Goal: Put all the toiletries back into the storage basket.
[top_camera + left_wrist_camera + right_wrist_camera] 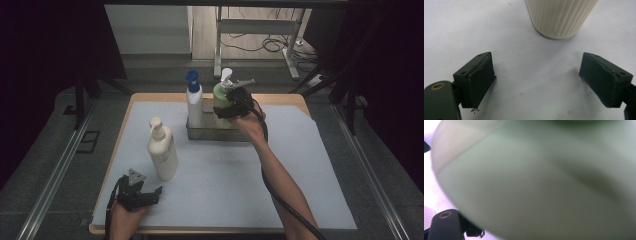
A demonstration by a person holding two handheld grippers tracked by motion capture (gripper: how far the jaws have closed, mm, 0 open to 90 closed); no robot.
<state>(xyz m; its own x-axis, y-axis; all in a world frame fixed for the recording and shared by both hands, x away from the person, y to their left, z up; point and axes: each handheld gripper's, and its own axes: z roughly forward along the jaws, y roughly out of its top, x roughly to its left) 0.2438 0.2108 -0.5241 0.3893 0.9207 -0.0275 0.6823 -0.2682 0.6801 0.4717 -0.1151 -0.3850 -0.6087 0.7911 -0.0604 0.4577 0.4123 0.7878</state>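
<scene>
Green bottle (pixel 544 182) blurred, hiding the right gripper's jaws.

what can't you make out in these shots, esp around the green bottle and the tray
- Right gripper grip: in the high view its body and the hand cover its jaws, so whether the pads press the green bottle is unclear.
- Green bottle: the right gripper view is a close blur; no label or base visible.
- Metal tray: its floor is hidden by its front wall and the blue-capped bottle.
- Cream bottle: top cut off by the left gripper view's upper edge.

Your wooden table (pixel 150 97) carried a white sheet (pixel 225 175); on it stood the cream bottle (pixel 162 150) and metal tray (pixel 215 133).
</scene>
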